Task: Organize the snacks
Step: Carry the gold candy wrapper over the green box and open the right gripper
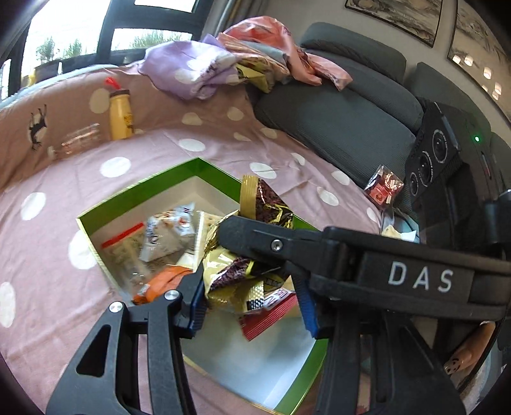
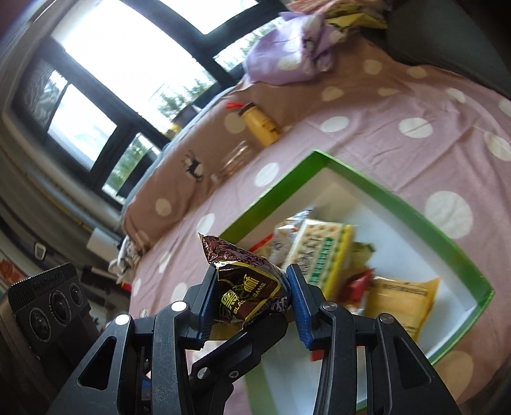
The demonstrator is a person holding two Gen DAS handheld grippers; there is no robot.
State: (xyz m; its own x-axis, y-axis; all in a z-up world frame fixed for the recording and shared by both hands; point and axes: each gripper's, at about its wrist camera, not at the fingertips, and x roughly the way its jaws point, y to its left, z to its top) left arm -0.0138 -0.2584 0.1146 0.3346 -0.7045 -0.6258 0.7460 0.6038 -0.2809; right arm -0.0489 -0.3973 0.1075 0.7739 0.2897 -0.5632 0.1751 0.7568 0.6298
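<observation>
Snacks: your left gripper [image 1: 252, 303] is clamped on a crumpled gold-and-brown wrapper bundle [image 1: 236, 277], and your right gripper [image 2: 252, 306] is pinched on a brown "black sesame" packet [image 2: 246, 284]. Both hang over the green box [image 2: 377, 191] on the pink dotted sheet [image 2: 399, 105] (cracker packs and an orange bag [image 2: 402, 303] already inside).

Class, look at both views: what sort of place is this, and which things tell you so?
Probably a home living room: a grey sofa under a pink polka-dot sheet, framed pictures on the wall, and large windows.
</observation>
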